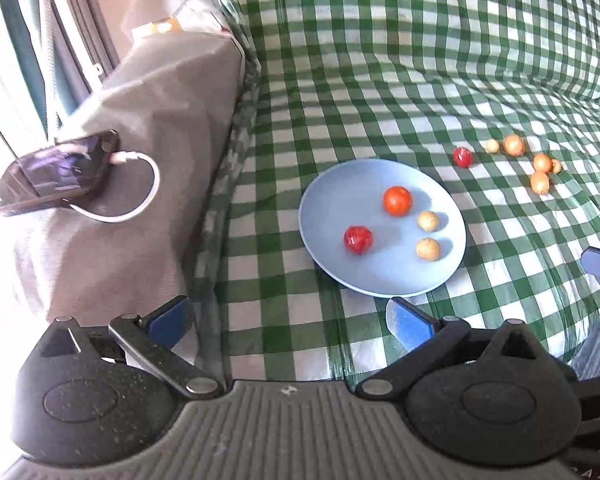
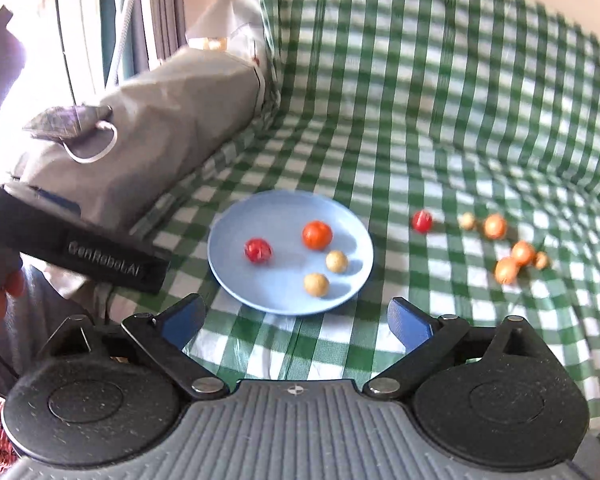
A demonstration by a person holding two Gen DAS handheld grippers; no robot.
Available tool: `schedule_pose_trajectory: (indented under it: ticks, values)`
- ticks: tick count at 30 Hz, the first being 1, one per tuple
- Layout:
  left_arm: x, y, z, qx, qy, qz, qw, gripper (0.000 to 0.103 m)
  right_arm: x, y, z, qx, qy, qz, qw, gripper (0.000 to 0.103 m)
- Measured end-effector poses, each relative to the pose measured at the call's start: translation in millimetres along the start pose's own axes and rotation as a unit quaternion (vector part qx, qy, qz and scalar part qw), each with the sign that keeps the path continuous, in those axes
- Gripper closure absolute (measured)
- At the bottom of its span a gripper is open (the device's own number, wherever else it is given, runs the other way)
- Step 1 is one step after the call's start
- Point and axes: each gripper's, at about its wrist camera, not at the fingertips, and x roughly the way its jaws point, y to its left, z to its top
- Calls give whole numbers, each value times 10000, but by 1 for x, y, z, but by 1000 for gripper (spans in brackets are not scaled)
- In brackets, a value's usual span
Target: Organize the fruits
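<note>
A blue plate (image 1: pixel 332 252) (image 2: pixel 236 280) lies on the green checked cloth. On it are an orange tomato (image 1: pixel 397 200) (image 2: pixel 317 234), a red fruit (image 1: pixel 357 239) (image 2: pixel 257 250) and two small tan fruits (image 1: pixel 427 249) (image 2: pixel 316 284). To its right on the cloth lie another red fruit (image 1: pixel 463 157) (image 2: pixel 421 221) and several small orange and tan fruits (image 1: pixel 540 182) (image 2: pixel 507 270). My left gripper (image 1: pixel 288 320) is open and empty, just in front of the plate. My right gripper (image 2: pixel 296 322) is open and empty, also in front of the plate.
A grey covered armrest (image 1: pixel 160 120) (image 2: pixel 160 120) stands to the left, with a phone (image 1: pixel 56 172) and white cable on it. The left gripper's black body (image 2: pixel 80 248) crosses the left of the right wrist view. The cloth rises up the sofa back (image 1: pixel 420 40).
</note>
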Motion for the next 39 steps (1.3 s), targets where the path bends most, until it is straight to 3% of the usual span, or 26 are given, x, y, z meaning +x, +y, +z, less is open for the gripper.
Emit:
schedule_pose_trajectory:
  ticks: [15, 39]
  values:
    - [-48, -13, -12, 105, -456, 124, 9988, 0, -60, 8, -12, -107, -667, -100, 9977, 3]
    - [-40, -16, -17, 205, -277, 63, 9994, 0, -56, 9, -15, 1, -560, -138, 9983, 3]
